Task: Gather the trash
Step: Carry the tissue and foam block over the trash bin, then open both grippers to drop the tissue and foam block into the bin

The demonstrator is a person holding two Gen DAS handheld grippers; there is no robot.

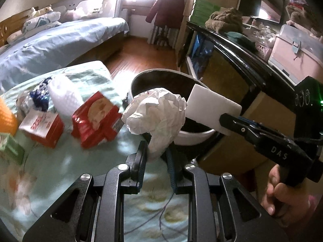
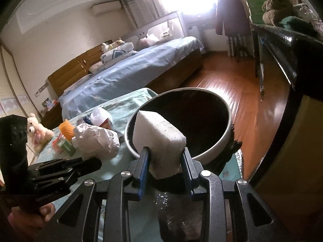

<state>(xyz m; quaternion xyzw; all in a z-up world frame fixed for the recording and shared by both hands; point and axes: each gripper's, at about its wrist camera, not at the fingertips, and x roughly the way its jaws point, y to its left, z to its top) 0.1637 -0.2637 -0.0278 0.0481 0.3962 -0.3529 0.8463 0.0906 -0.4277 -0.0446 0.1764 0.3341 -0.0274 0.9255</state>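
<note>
Left gripper (image 1: 156, 153) pinches crumpled paper (image 1: 156, 113), right gripper (image 2: 165, 161) clamps a white foam block (image 2: 159, 139) — both poised at the black-lined bin (image 2: 210, 151), probably for dropping.

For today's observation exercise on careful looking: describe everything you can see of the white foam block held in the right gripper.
The white foam block is a thick rectangular slab, sponge-like, with a slightly pitted, faintly speckled top. The right gripper clamps its near end between blue-padded fingers; nothing else touches it. It juts forward, tilted, over the near rim of the round bin with its dark interior, beside the crumpled paper.
</note>
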